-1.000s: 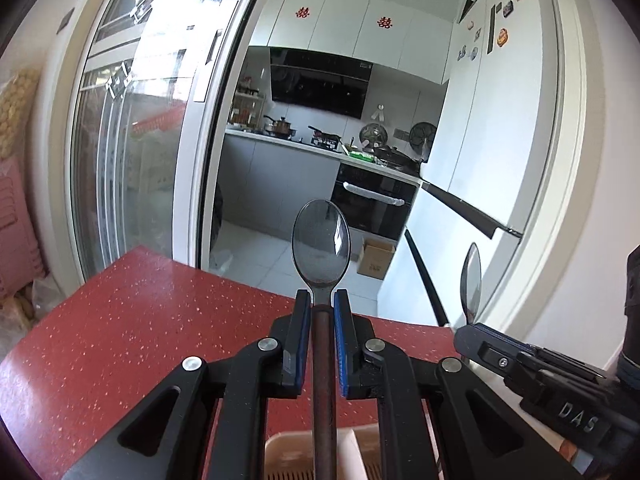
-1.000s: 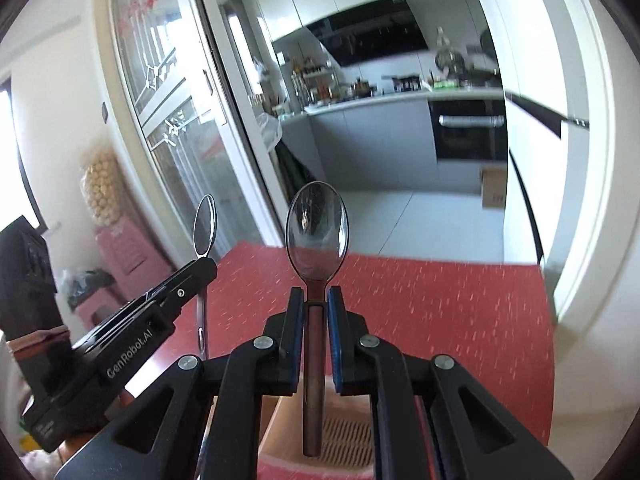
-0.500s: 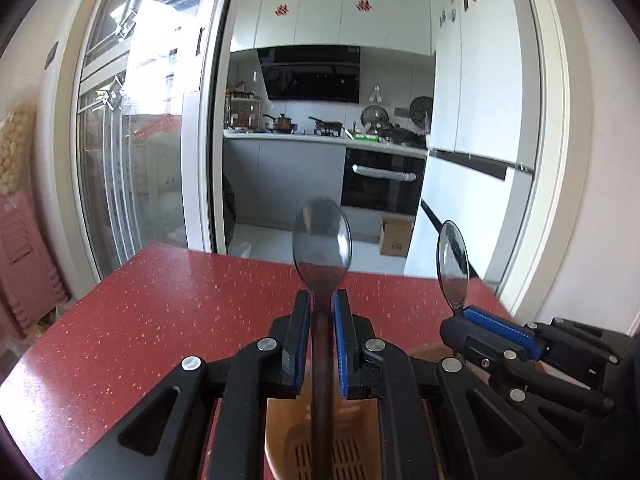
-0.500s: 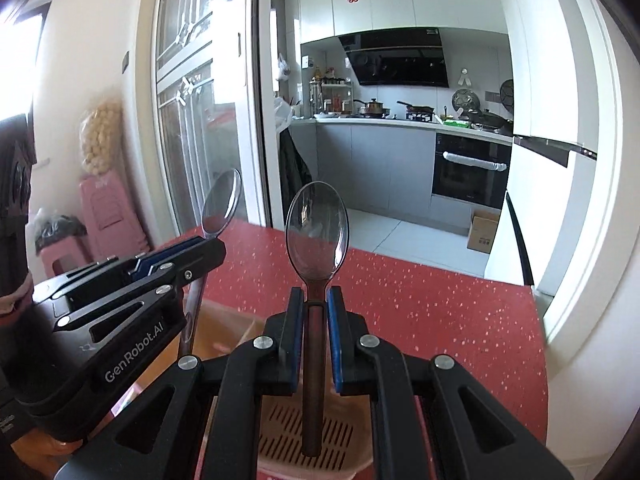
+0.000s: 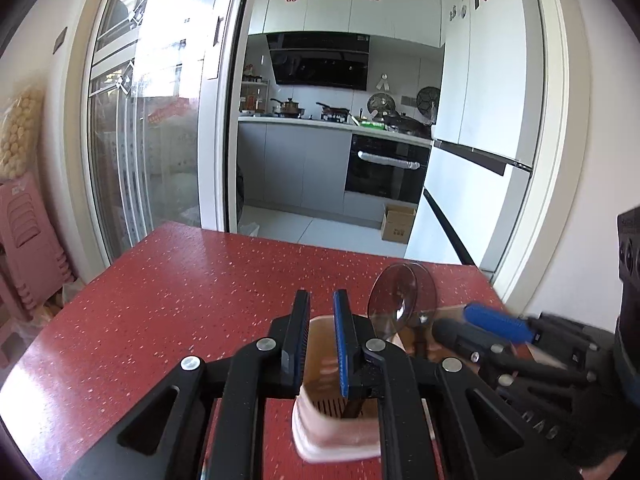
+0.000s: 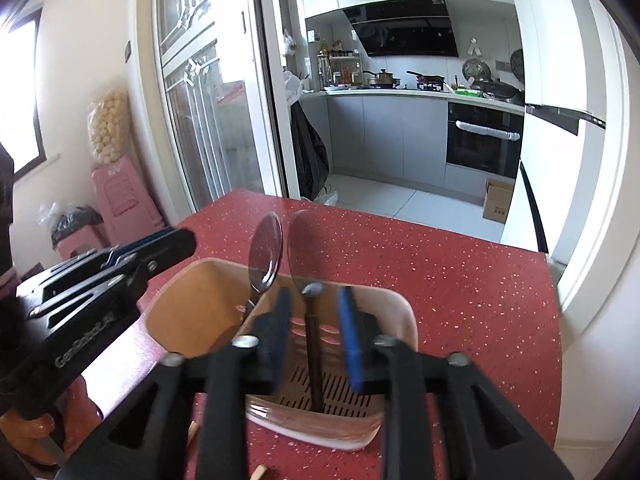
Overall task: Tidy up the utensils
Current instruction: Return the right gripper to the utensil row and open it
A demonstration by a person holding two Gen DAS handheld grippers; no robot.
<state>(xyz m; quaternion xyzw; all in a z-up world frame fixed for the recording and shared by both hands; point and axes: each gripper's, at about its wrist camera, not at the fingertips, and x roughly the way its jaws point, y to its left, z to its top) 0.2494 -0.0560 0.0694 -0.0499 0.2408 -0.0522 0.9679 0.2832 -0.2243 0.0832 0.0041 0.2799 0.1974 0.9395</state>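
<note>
Two steel spoons (image 6: 265, 251) upright in slotted beige plastic holder (image 6: 404, 312) on speckled red countertop (image 6: 460, 280); right gripper (image 6: 314, 336) jaws just opened, parted around one handle; left gripper (image 5: 320, 340) parted, empty.

Bright daylight, fisheye warp, motion blur

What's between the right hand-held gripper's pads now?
Right wrist view: a dark-handled spoon standing in the holder, clear of both pads of the right hand-held gripper, whose jaws have just been opening.

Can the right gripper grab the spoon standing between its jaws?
Likely yes: on the right gripper the jaws have just been opening; the spoon stands between them in the holder, nothing blocking.
</note>
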